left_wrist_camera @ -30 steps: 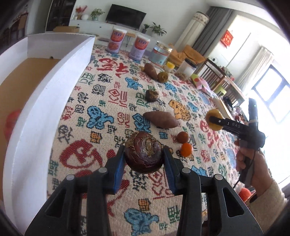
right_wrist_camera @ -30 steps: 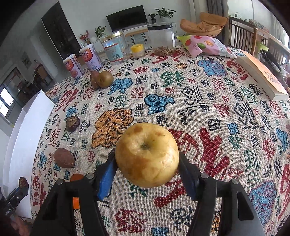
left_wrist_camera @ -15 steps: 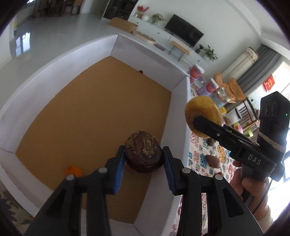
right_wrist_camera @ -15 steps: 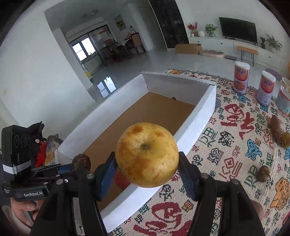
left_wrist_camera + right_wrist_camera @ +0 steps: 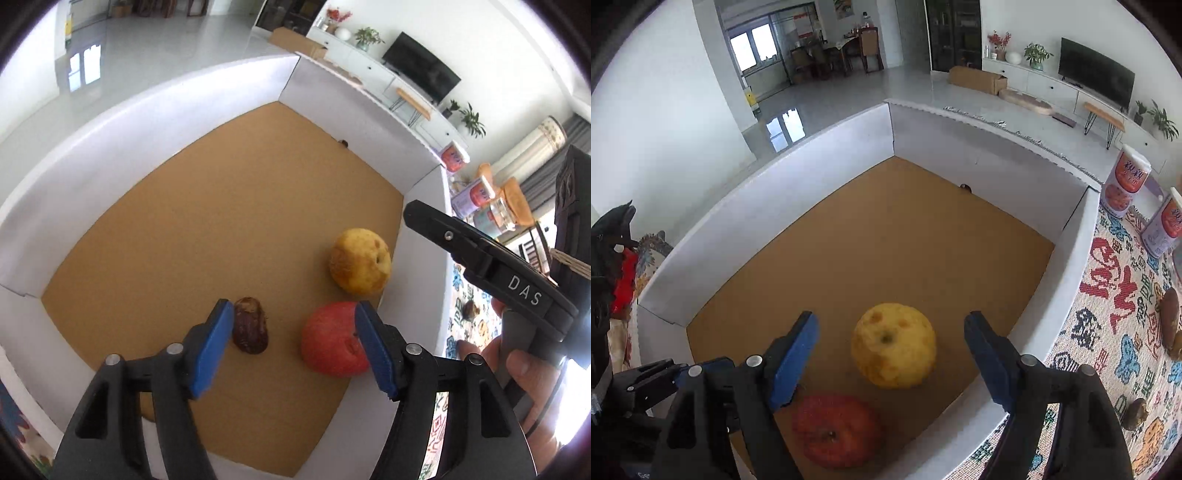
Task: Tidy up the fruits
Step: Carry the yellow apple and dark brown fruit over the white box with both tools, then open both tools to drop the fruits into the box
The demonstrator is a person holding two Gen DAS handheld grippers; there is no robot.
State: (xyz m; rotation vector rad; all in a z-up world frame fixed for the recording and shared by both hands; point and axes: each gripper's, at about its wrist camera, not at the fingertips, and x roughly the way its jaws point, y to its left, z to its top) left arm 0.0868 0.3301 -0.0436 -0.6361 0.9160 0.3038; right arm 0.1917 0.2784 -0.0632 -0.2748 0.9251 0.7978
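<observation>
Over the white-walled box (image 5: 110,155), both grippers point down at its brown floor. The left gripper (image 5: 295,350) has its jaws spread and opening, nothing between the blue pads; a dark wrinkled fruit (image 5: 250,325) lies on the floor just below them. The right gripper (image 5: 892,363) likewise hangs with jaws opening and apart from the yellow apple (image 5: 894,345), which rests on the floor near the right wall, just beside a red apple (image 5: 836,430).
</observation>
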